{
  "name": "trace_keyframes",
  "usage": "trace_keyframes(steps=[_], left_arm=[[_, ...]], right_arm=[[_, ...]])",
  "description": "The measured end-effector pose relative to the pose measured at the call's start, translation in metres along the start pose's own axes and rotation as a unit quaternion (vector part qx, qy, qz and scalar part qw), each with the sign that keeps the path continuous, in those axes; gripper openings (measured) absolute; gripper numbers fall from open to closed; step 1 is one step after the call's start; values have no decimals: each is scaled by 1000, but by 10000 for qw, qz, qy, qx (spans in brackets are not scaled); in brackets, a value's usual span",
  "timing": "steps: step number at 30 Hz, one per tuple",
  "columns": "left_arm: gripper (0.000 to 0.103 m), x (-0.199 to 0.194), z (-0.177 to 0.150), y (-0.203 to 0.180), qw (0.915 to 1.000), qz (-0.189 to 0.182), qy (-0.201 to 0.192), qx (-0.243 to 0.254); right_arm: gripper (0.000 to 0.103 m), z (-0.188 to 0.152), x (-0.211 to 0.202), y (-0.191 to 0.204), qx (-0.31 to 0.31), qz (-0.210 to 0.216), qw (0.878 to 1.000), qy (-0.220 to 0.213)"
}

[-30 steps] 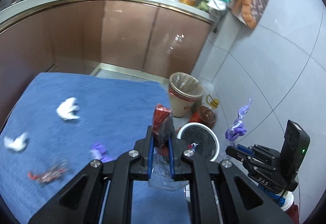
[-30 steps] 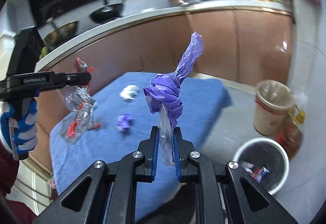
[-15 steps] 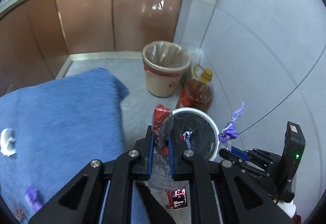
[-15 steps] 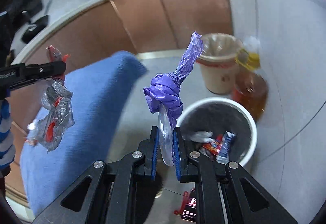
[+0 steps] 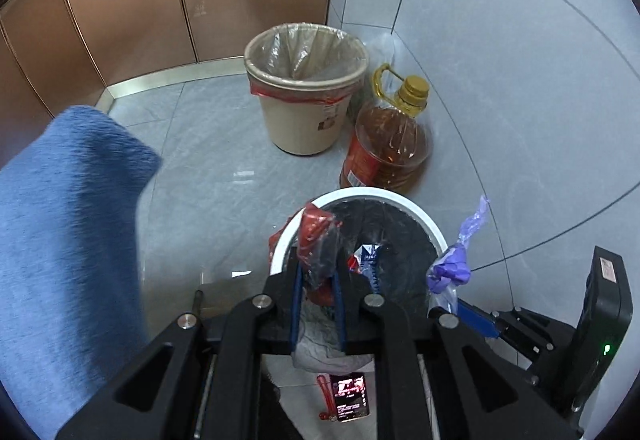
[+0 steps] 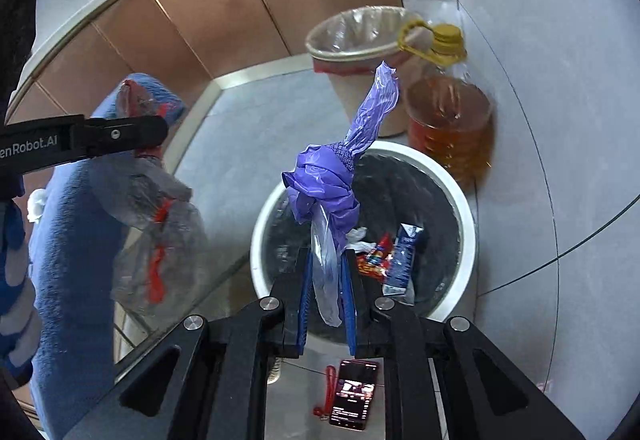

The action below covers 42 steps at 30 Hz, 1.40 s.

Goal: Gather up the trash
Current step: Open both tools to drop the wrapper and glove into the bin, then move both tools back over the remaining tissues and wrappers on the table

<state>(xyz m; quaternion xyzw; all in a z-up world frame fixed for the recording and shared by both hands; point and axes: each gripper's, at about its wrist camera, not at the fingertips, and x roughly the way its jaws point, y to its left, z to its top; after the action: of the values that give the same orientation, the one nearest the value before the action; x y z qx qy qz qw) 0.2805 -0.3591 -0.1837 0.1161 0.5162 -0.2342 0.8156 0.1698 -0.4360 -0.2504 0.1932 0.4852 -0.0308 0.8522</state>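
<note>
Trash bin (image 5: 434, 236), white-rimmed with a dark liner, stands on the grey tiled floor (image 5: 224, 168) directly under both grippers. Left wrist view: the left gripper (image 5: 318, 276) grasps a red-and-clear plastic wrapper (image 5: 316, 236) between its blue-padded fingers (image 5: 297, 300); the jaws have just been opening slightly, with the wrapper still between them. The wrapper overlaps the bin's near rim. Beyond the bin stand an oil bottle (image 5: 386, 148) and a beige lined bin (image 5: 306, 88). A blue cloth (image 5: 68, 240) fills the left side.

Right wrist view: the right gripper (image 6: 326, 288) grasps a knotted purple plastic bag (image 6: 332, 176); its jaws have likewise just been opening slightly around the bag's clear tail. The bag hangs over the trash bin (image 6: 466, 208), which contains snack wrappers (image 6: 394, 256). The left gripper (image 6: 120, 134) holds its wrapper (image 6: 160, 240) left of the bin. A phone (image 6: 354, 394) lies on the floor.
</note>
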Motion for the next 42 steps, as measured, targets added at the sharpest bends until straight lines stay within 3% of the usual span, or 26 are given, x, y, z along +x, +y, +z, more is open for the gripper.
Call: trace_keyframes(steps=[4, 6, 9, 16, 25, 28, 31, 42], left_arm=[[21, 18, 1, -4, 9996, -228, 147, -85], [39, 22, 2, -5, 9993, -328, 154, -117], [48, 19, 2, -2, 9988, -436, 29, -229], [48, -7, -2, 7, 9976, -573, -177, -346], [48, -89, -12, 25, 9930, -530, -931, -506], [48, -126, -22, 30, 9884, -555, -1322, -501], [48, -155, -31, 33, 9873, -587, -1439, -340], [49, -278, -84, 79, 9729, -229, -2282, -306]], right_arm=[[23, 2, 8, -9, 101, -158, 9998, 60], [27, 2, 13, -12, 133, -204, 9997, 92], [36, -2, 13, -14, 163, -290, 9994, 105], [38, -7, 1, -6, 110, -329, 9994, 6], [49, -2, -43, 20, 50, -378, 9981, -479], [51, 0, -69, 36, -49, -396, 9967, -713], [51, 1, -93, 51, -153, -361, 9950, -921], [52, 1, -188, 144, -852, -41, 9805, -1768]])
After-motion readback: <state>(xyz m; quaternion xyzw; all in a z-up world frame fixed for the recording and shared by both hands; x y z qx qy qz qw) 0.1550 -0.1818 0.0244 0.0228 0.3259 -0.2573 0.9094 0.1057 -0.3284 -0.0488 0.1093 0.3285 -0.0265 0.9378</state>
